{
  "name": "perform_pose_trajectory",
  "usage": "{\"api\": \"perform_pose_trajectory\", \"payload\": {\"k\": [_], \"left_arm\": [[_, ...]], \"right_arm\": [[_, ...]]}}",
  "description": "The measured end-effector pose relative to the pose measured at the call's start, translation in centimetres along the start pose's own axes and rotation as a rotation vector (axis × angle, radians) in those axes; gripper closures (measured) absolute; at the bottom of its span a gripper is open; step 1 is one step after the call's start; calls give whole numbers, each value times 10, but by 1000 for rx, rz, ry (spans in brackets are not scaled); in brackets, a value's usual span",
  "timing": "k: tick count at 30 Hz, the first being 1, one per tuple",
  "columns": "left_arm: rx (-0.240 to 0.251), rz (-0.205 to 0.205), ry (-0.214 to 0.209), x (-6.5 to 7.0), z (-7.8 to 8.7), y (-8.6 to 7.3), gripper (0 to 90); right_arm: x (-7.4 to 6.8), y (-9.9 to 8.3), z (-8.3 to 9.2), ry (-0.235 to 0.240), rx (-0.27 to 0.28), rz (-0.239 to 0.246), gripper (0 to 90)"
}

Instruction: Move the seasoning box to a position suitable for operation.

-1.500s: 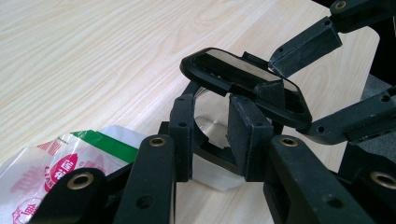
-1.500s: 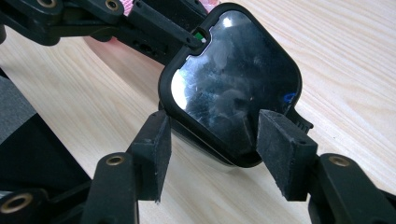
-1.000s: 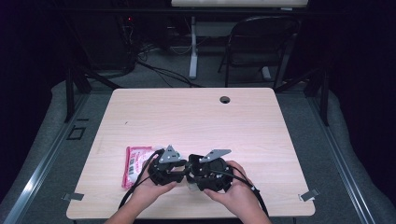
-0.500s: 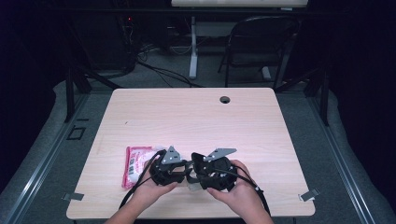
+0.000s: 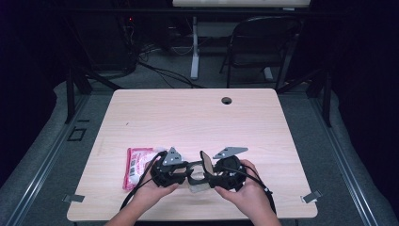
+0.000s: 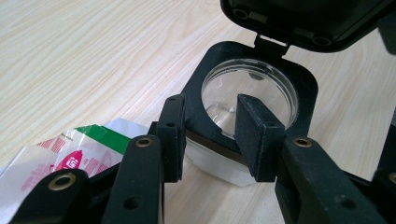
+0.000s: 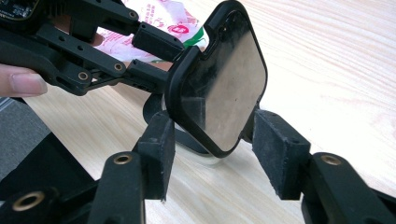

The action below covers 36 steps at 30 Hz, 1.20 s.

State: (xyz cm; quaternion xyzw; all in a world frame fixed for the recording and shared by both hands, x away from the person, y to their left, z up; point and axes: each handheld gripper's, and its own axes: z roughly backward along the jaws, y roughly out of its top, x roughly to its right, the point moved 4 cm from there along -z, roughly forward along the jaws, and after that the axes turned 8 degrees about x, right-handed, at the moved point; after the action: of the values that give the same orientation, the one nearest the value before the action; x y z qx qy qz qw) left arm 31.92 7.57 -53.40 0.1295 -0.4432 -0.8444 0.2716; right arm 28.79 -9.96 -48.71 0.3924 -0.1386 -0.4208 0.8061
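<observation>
Mid-opening a black compact case (image 6: 254,100) near the table's (image 5: 197,117) front edge — left gripper (image 6: 215,135) pinching its base, right gripper (image 7: 210,144) just closing around the raised lid (image 7: 219,79), pads not clearly touching. Next: clamp, then swing gently.

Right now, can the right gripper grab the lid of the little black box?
Probably yes. The right gripper already has its jaws on either side of the raised lid, and nothing sits between them. The left gripper holds the box by its base, out of the way.
</observation>
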Motion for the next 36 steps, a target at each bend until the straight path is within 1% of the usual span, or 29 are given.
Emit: {"api": "perform_pose_trajectory", "payload": {"k": [5,9,14,18,19,20,26,29,31,33,34,35,36], "left_arm": [[0,1,-1,0,0,0,637],[0,4,-1,0,0,0,638],[2,7,-3,0,0,0,638],[5,9,-6,-1,0,0,638],[6,10,-6,-1,0,0,638],[6,10,-6,-1,0,-1,638],[5,10,-4,-1,0,-1,639],[6,11,-4,-1,0,-1,639],[5,12,-4,-1,0,-1,639],[6,12,-4,-1,0,-1,638],[7,12,-4,-1,0,-1,638],[7,14,-6,-1,0,-1,638],[7,15,-6,-1,0,-1,637]], "right_arm": [[5,0,4,3,0,-21,515],[7,0,6,3,1,-28,533],[12,0,11,2,-11,-51,564],[16,-1,14,-3,-14,-56,598],[17,-1,14,1,-13,-63,603],[18,-1,15,-2,-21,-60,606],[23,-2,18,-9,-36,-84,637],[23,-3,18,-9,-36,-88,640],[21,-3,17,-9,-37,-85,624],[19,-3,14,2,-33,-78,605],[18,-3,13,2,-36,-70,604],[17,-4,11,4,-32,-77,604],[17,-4,10,4,-40,-73,604]]}}
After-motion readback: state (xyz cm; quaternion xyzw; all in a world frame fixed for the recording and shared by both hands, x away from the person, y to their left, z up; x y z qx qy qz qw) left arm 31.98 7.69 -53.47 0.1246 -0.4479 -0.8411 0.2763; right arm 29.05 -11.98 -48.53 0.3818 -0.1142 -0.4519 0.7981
